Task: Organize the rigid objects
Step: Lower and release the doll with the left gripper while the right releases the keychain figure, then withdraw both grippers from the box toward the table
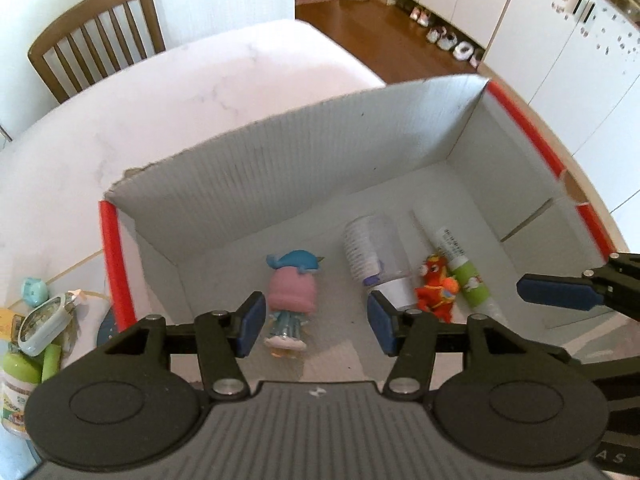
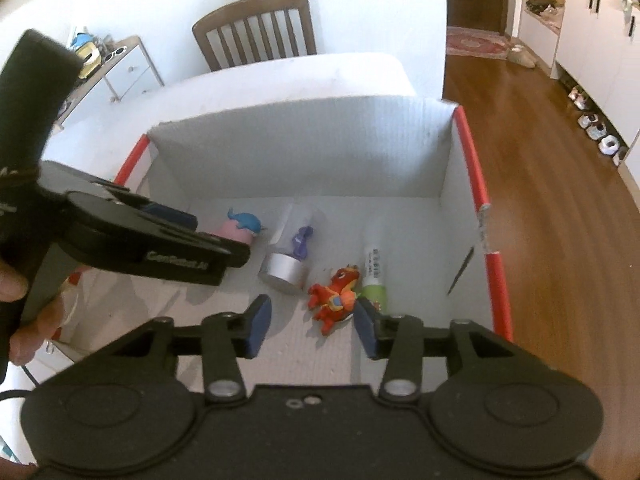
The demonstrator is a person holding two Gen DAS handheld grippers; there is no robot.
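Observation:
A white cardboard box (image 1: pixel 304 160) with red edges holds a pink-and-blue doll (image 1: pixel 294 292), a clear cylinder with a silver cap (image 1: pixel 374 252), a red dragon toy (image 1: pixel 436 288) and a white-and-green tube (image 1: pixel 460 264). My left gripper (image 1: pixel 316 322) is open and empty, hovering over the box above the doll. My right gripper (image 2: pixel 314 326) is open and empty, over the box just above the dragon toy (image 2: pixel 336 294). The right wrist view also shows the doll (image 2: pixel 242 226), the cylinder (image 2: pixel 288 254), the tube (image 2: pixel 374 274) and the box wall (image 2: pixel 304 148).
Several small items, among them a green-capped bottle (image 1: pixel 18 376) and a teal toy (image 1: pixel 34 290), lie left of the box. The box stands on a white marble table (image 1: pixel 160 100). A wooden chair (image 1: pixel 96 36) stands behind. Wooden floor (image 2: pixel 560 200) lies to the right.

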